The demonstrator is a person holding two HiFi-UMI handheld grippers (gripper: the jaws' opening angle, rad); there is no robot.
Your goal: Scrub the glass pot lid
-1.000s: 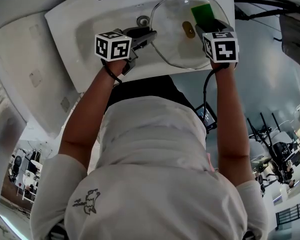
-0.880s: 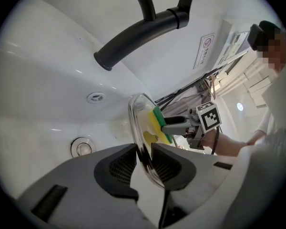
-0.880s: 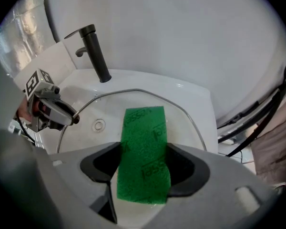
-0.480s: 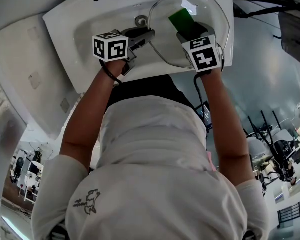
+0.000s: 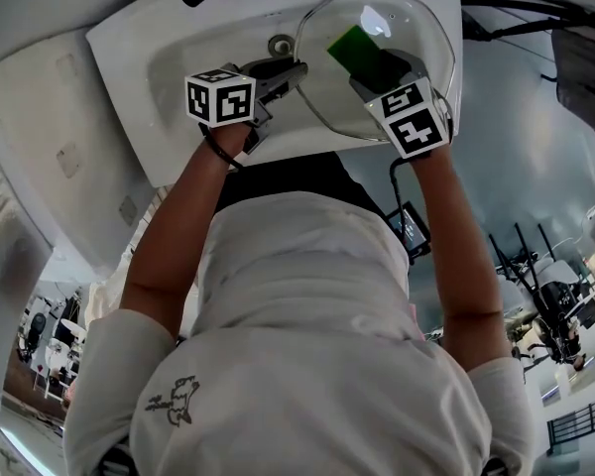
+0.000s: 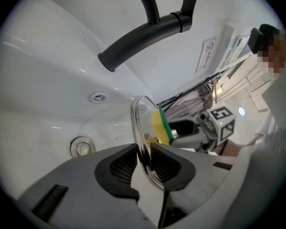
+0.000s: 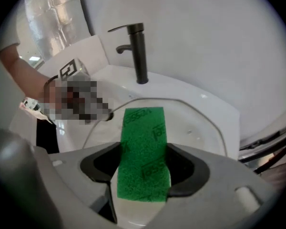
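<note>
- One white basin (image 5: 159,87) took up the top of the head view; the person's light shirt (image 5: 307,296) blocked most of the frame below it.
- Black faucet (image 6: 138,41) reached out over the bowl, above and behind the lid.
- Glass pot lid (image 5: 327,97) was held over the right part of the basin. It stood edge-on in the left gripper view.
- Left gripper (image 6: 144,154): jaws closing, pads clamped on the lid's rim from both sides.
- Right gripper (image 7: 144,151): jaws clenched on a green-and-yellow sponge (image 7: 143,128). The green face looked flat against the glass.
- Seen from the left gripper, the lid stood between that camera and the right gripper, and partly screened the sponge.
- Round metal drain (image 6: 81,147) sat low in the bowl, left of the lid.
- Small overflow hole (image 6: 98,98) lay on the bowl wall above the drain.
</note>
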